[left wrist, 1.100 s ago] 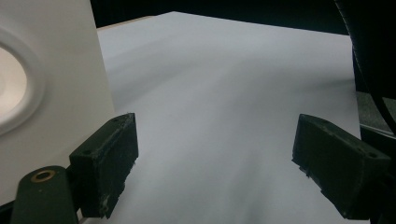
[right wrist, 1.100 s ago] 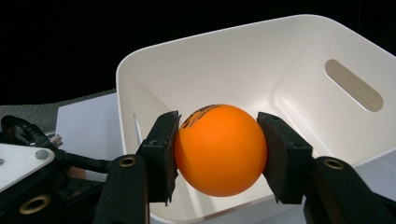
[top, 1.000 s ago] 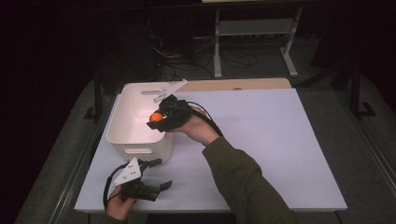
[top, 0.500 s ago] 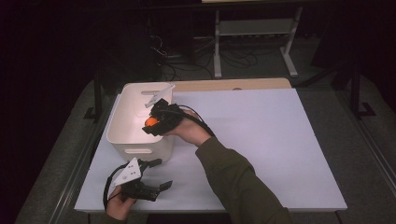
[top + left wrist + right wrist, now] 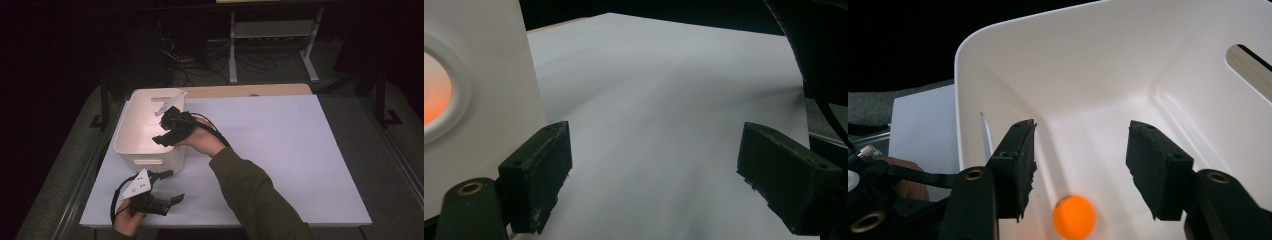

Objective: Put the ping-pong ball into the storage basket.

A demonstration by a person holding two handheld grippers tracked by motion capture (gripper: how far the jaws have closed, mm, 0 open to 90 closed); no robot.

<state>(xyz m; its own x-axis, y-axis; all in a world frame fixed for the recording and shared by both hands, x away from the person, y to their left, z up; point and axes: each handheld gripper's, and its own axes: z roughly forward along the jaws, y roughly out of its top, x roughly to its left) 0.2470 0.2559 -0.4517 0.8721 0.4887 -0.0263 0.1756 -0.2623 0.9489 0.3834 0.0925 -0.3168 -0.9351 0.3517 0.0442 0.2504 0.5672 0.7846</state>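
Orange ball (image 5: 1074, 216) seen on bin (image 5: 1108, 60) floor from right gripper (image 5: 1080, 167); both grippers' fingers wide apart, empty, left gripper (image 5: 654, 175) over desk (image 5: 664, 100).

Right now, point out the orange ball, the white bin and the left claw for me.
orange ball (image 5: 1074, 216): right gripper view, middle of the ball on the bin floor.
white bin (image 5: 149, 159): high view, near outer wall by the handle slot.
left claw (image 5: 170, 186): high view, midway between its open jaw tips.
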